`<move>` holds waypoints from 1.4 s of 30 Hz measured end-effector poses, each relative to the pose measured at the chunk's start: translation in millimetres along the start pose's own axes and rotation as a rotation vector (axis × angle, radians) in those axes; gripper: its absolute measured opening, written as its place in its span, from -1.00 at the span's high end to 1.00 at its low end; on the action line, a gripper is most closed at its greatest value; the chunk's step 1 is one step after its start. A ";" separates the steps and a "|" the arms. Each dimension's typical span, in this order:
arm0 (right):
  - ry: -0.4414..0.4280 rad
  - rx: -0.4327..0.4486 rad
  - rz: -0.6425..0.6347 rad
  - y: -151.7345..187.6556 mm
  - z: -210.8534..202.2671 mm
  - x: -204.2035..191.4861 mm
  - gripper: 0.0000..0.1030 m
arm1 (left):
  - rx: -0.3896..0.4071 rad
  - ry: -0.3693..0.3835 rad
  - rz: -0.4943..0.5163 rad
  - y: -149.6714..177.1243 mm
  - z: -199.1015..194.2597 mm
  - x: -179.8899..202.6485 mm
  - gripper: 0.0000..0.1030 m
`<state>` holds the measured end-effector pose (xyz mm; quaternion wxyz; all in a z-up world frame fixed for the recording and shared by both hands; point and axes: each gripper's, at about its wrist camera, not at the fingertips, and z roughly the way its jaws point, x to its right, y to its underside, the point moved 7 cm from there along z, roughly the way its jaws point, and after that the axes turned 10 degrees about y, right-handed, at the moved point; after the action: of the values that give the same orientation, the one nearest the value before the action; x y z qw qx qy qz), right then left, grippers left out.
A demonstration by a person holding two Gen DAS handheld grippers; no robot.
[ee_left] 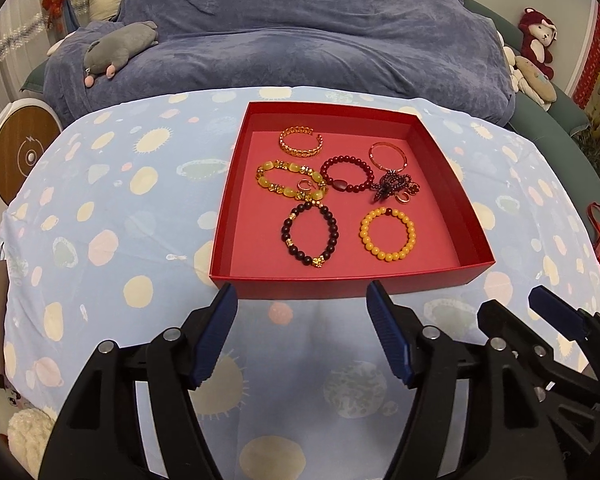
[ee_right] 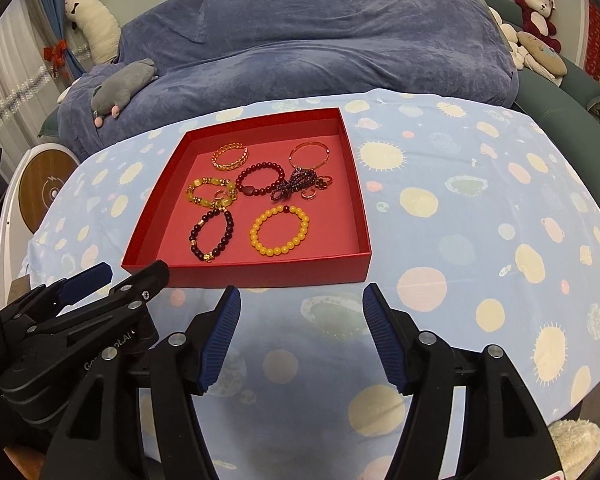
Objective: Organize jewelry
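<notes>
Two grippers hover over a table draped in a pale blue cloth (ee_left: 100, 240) printed with planets and suns. Behind it sits a sofa under a blue throw (ee_left: 300, 40), with a grey plush (ee_left: 120, 48) lying on its left side. A red box (ee_left: 340, 286), open at the top, rests on the cloth just beyond the fingertips.

The left gripper (ee_left: 302, 334) has its jaws apart with nothing between them, its blue pads (ee_left: 214, 336) just short of the box's near wall. The right gripper (ee_right: 300, 334) is likewise apart and empty, beside the left one and a little to the right of the box.

All the jewelry lies in the box. At the front are a dark bead bracelet (ee_left: 311, 234) and, to its right, an orange bead bracelet (ee_left: 387, 234). Behind them sit a yellow stone bracelet (ee_left: 290, 180), a dark red bead bracelet (ee_left: 346, 174) and a tangled purple bead strand (ee_left: 392, 186). At the back lie a gold cuff (ee_left: 300, 142) and a thin copper bangle (ee_left: 388, 156). A small ring (ee_left: 304, 185) rests inside the yellow bracelet's loop.
</notes>
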<state>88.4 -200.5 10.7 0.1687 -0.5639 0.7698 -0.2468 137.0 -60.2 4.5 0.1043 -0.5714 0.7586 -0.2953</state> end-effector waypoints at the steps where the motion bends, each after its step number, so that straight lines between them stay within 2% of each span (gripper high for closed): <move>1: 0.007 0.001 -0.005 1.2 -0.9 -0.1 -0.21 | 0.001 -0.013 0.003 1.5 -1.3 -1.0 -0.32; 4: 0.025 0.001 -0.012 3.2 -2.0 1.1 -0.31 | 0.007 -0.035 -0.001 3.8 -5.4 -5.0 -0.45; 9: 0.037 -0.006 0.005 4.6 -3.1 7.1 -0.61 | 0.014 -0.058 -0.030 5.3 -9.8 -15.1 -0.77; 11: 0.033 -0.005 0.006 5.2 -4.2 7.6 -0.62 | 0.016 -0.065 -0.032 6.3 -11.5 -16.5 -0.80; 19: 0.047 -0.009 -0.016 9.3 -4.3 5.9 -0.63 | 0.000 -0.088 -0.042 12.8 -11.3 -20.7 -0.83; 24: 0.064 0.008 -0.013 10.2 -5.2 8.4 -0.71 | -0.003 -0.102 -0.033 14.9 -11.4 -22.2 -0.83; 25: 0.064 0.014 -0.012 9.8 -5.5 8.9 -0.75 | -0.004 -0.105 -0.030 14.7 -11.3 -22.2 -0.83; 26: 0.067 0.022 -0.009 9.4 -6.0 9.4 -0.89 | -0.005 -0.107 -0.028 14.7 -11.0 -22.1 -0.83; 34: 0.068 0.046 0.008 9.6 -7.1 11.6 -0.88 | -0.013 -0.096 -0.036 15.7 -9.3 -22.7 -0.87; 42: 0.067 0.036 0.009 12.3 -5.3 12.2 -0.88 | -0.017 -0.129 -0.056 17.7 -8.0 -28.7 -0.87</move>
<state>72.1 -208.2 8.3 0.1542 -0.5490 0.7728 -0.2786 128.1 -27.8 -4.2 0.1398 -0.6112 0.7364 -0.2540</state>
